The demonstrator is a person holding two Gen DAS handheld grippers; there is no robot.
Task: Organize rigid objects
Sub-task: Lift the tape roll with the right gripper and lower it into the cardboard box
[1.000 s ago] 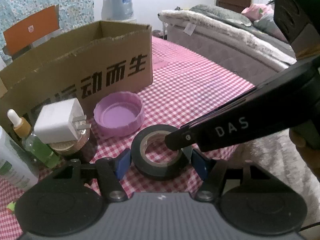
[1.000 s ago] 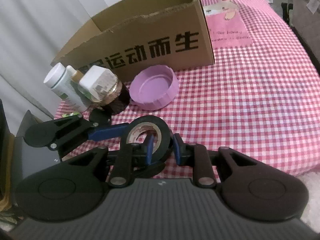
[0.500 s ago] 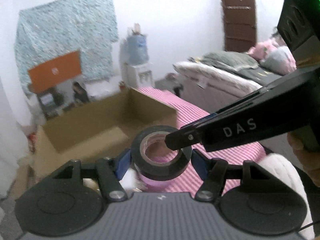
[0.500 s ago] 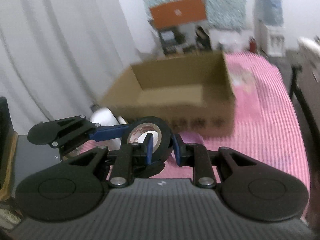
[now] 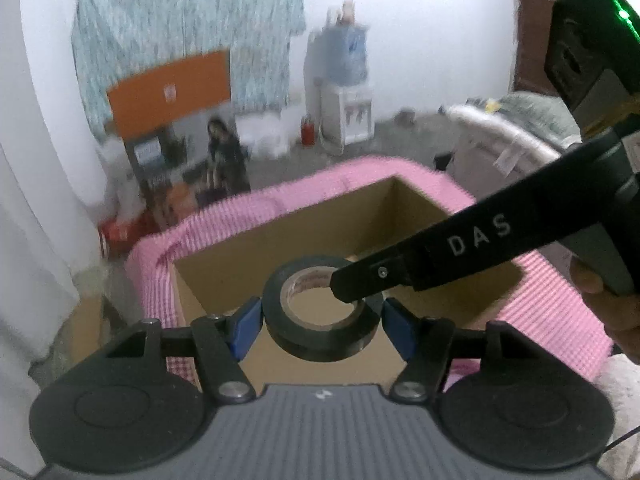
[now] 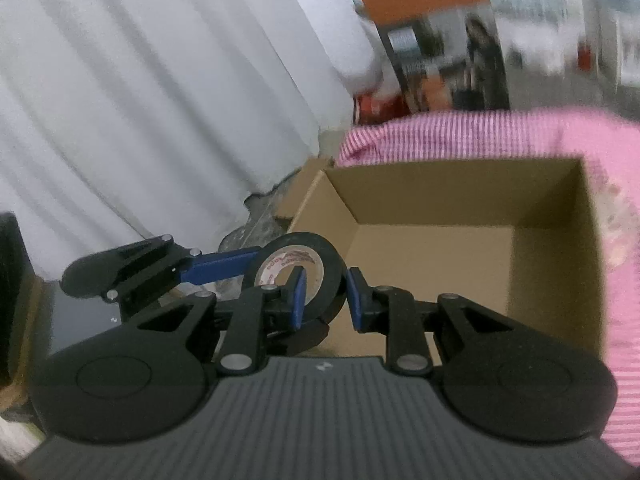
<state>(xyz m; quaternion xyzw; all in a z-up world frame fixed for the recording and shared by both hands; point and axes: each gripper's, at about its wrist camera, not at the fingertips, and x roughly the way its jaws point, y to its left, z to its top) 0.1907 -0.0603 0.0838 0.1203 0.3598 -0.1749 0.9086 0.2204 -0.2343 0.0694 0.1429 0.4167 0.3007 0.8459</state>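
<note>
A second ago my two tongs held the roll of black tape [image 5: 322,314] low over the pink checked tablecloth [image 5: 560,312], next to a purple lid, a white plug and some small bottles, with the cardboard box [image 5: 404,220] standing ahead as a printed wall. Now both tongs have lifted and carried forward together. Those small items have dropped out of sight, and I look down into the open top of the box, whose brown inside shows no contents where I can see it. I judge the pick-up done and the carry nearly over: the tape hangs above the box opening, and letting go is the step that remains.

The tape sits flat between the blue pads of my left tongs [image 5: 322,320], which clamp its outer wall from both sides. My right tongs [image 6: 322,294] reach in from the right and pinch one side of the ring, with one blue pad inside the hole and the other against the outer wall, nearly closed on that thin band. In the right wrist view the tape [image 6: 294,270] appears tilted on edge, its pale printed core facing me, with the box [image 6: 460,216] just behind and below it.
</note>
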